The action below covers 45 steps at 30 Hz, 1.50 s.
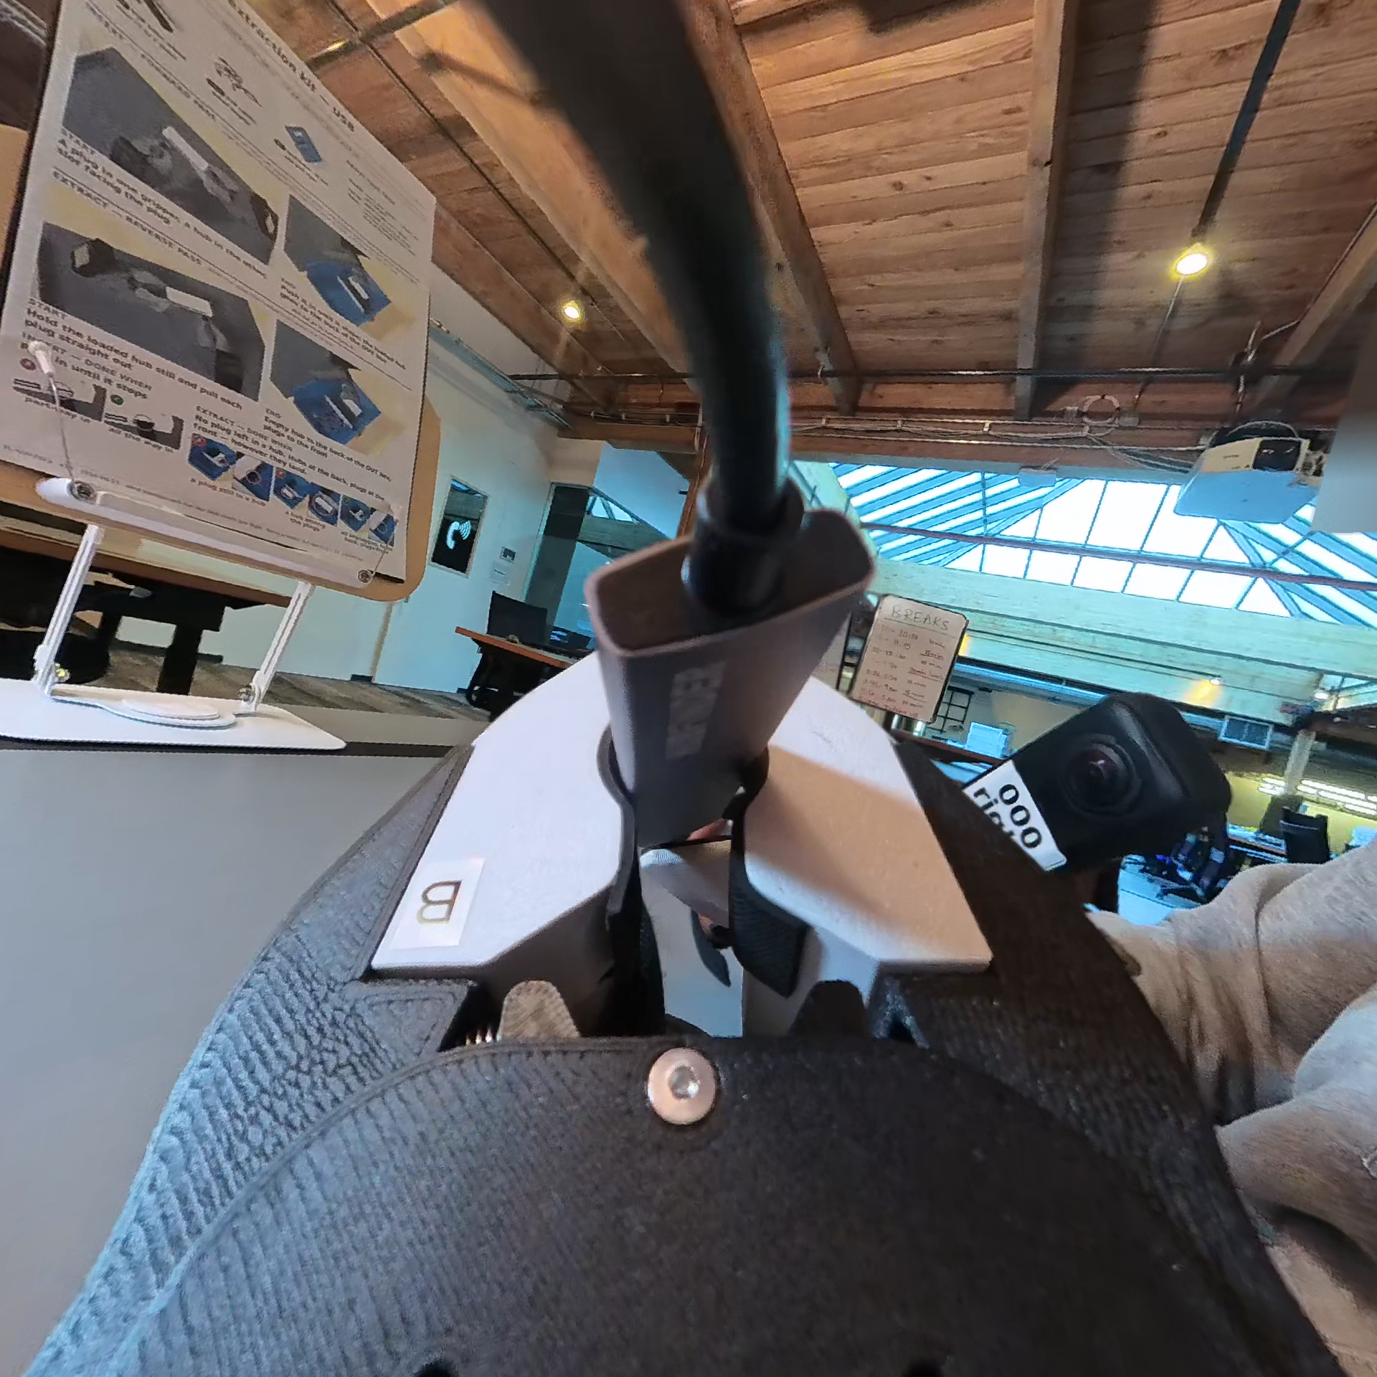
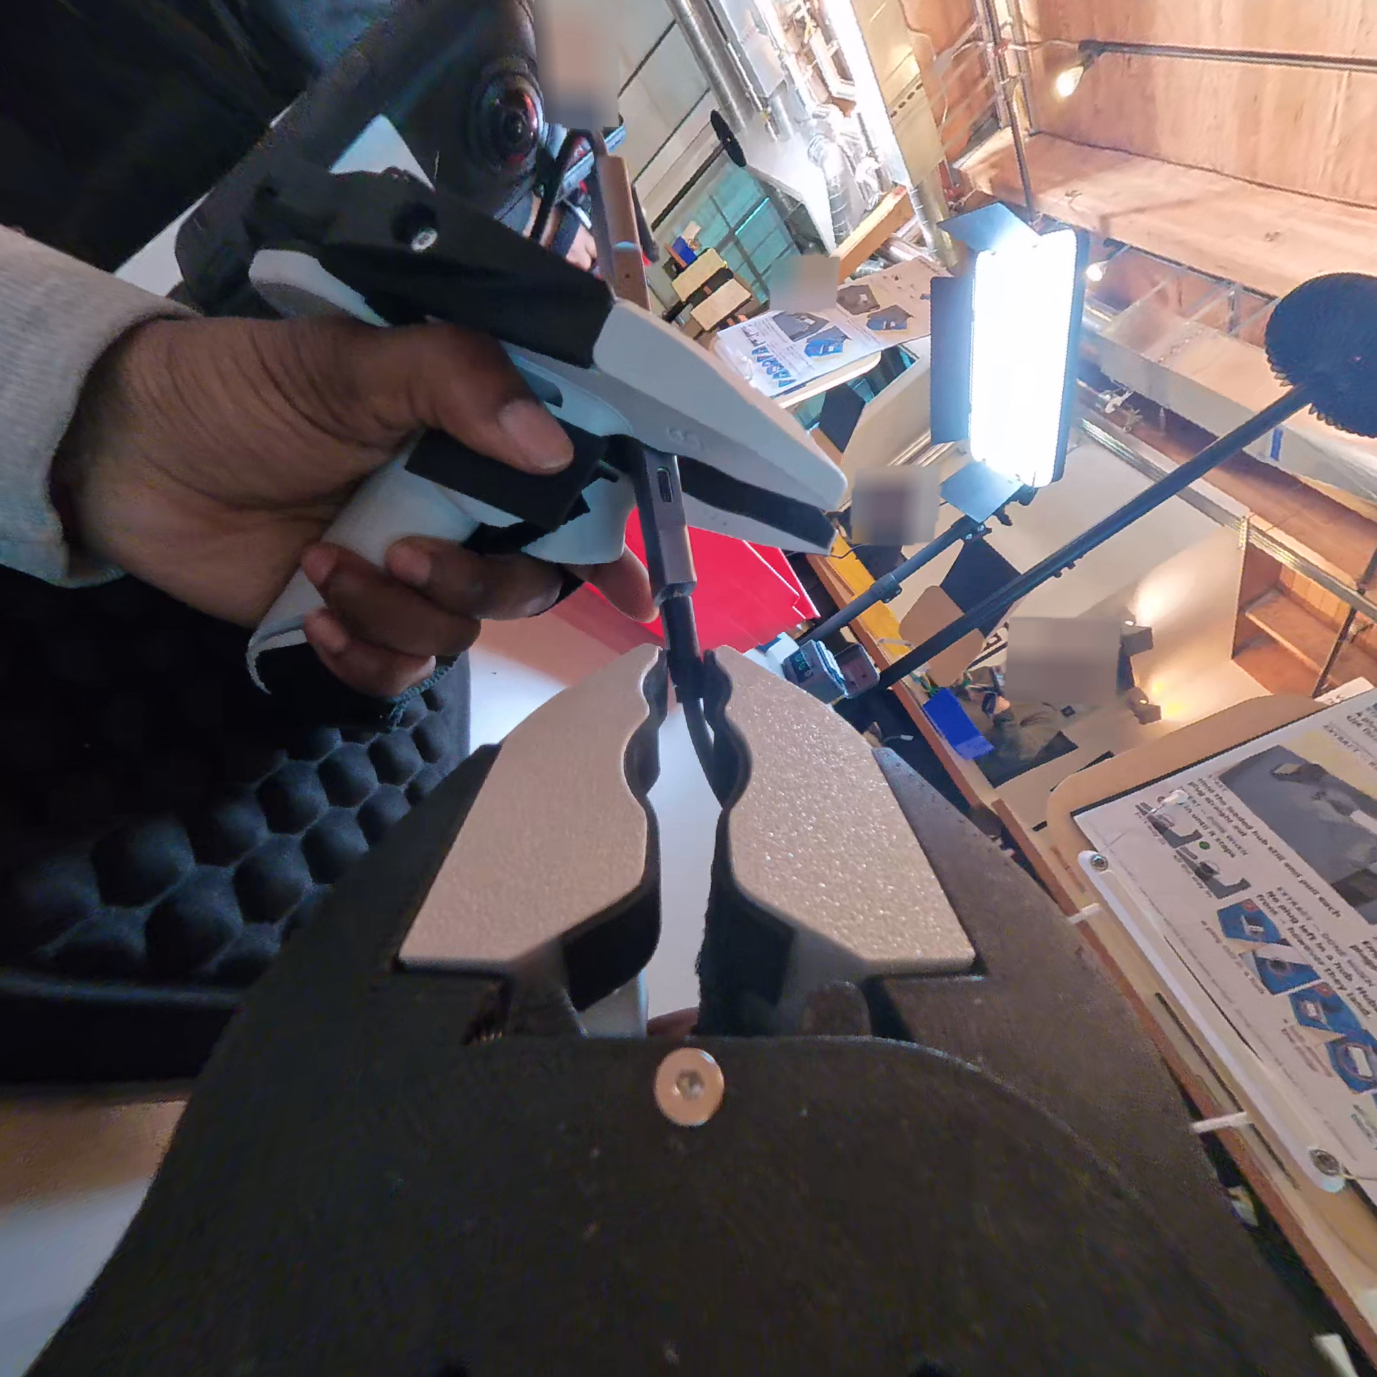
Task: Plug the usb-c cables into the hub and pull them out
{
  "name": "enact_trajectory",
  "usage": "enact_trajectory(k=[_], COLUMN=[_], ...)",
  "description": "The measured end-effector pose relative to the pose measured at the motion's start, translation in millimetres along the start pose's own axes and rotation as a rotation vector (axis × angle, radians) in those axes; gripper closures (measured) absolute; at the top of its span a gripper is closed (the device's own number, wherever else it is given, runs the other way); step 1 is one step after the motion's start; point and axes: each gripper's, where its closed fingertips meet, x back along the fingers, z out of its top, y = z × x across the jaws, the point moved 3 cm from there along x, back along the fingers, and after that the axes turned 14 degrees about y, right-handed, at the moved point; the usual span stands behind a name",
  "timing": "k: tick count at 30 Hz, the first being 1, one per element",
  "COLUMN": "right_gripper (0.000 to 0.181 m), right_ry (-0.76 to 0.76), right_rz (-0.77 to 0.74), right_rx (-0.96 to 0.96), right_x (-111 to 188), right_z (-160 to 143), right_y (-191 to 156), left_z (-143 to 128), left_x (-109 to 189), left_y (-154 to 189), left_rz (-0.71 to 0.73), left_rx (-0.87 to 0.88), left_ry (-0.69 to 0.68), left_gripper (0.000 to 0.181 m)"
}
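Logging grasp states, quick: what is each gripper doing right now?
Left gripper: shut on the grey hub.
Right gripper: shut on the hub's black cable, just below the hub.

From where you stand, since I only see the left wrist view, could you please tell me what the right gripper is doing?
Observer: The right gripper is shut on the black cable, just past the hub.
Operator: Thank you. Is any port on the hub free?
Observer: One empty port shows on the hub's narrow side.
Operator: And what lies beneath the left gripper?
Observer: Dark egg-crate foam, below the hand holding it.
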Motion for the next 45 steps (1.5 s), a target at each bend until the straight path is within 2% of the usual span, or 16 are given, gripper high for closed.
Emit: enact_trajectory(k=[8,10,12,17,20,21,23,24,25,26,28,30,32,36,42,45], right_gripper=[0.171,0.159,0.172,0.173,0.172,0.174,0.173,0.175,0.175,0.175,0.174,0.174,0.174,0.174,0.175,0.175], right_ry=[0.016,0.024,0.007,0.025,0.024,-0.032,-0.588,-0.511,-0.291,-0.162,-0.051,0.014,0.043,0.096,0.385,0.425], right_rz=[-0.007,0.005,0.004,0.025,0.043,0.024,-0.007,-0.106,-0.185,-0.223,-0.227,-0.147,-0.148,-0.292,-0.535,-0.584], right_rx=[-0.008,0.003,0.032,0.008,-0.036,-0.020,0.095,0.068,-0.096,-0.204,-0.242,-0.263,-0.185,-0.326,-0.651,-0.671], right_x=[-1.3,-3.1,-4.7,-11.3,-14.7,-13.9,27.6,36.1,28.1,16.9,-6.1,-15.5,-6.7,19.2,65.9,82.2], right_z=[-0.1,2.7,2.1,7.6,1.8,-7.9,-107.5,-103.4,-69.8,-45.3,-27.1,-15.9,-7.7,-10.9,6.9,6.9], right_y=[-0.9,-4.3,-5.3,-9.0,-7.1,-3.4,15.4,37.1,54.1,64.4,62.3,45.3,45.1,77.9,137.6,148.8], left_z=[-1.1,-3.4,-5.3,5.9,6.3,6.9,73.6,98.5,108.2,97.4,62.3,29.2,10.1,10.1,8.1,7.6], left_x=[-0.3,-0.9,-1.3,0.0,1.1,0.9,11.7,15.7,17.8,16.1,12.1,2.4,1.1,3.3,5.7,5.8], left_y=[2.1,3.7,5.3,14.1,8.1,7.9,17.8,13.9,9.1,3.5,-2.7,11.4,11.5,7.2,-3.5,-3.7], left_rz=[-0.010,-0.015,-0.022,-0.020,0.049,0.062,0.089,0.112,0.127,0.121,0.133,0.019,-0.004,-0.008,0.043,0.044], left_rx=[-0.025,-0.048,-0.062,-0.234,-0.286,-0.320,-0.392,-0.413,-0.483,-0.499,-0.425,-0.395,-0.427,-0.285,-0.234,-0.237], left_ry=[-0.024,-0.041,-0.058,0.014,0.002,0.002,0.347,0.345,0.315,0.241,0.192,0.067,-0.033,-0.018,-0.045,-0.048], left_gripper=[0.162,0.163,0.163,0.164,0.164,0.164,0.165,0.165,0.165,0.164,0.163,0.162,0.163,0.163,0.163,0.163])
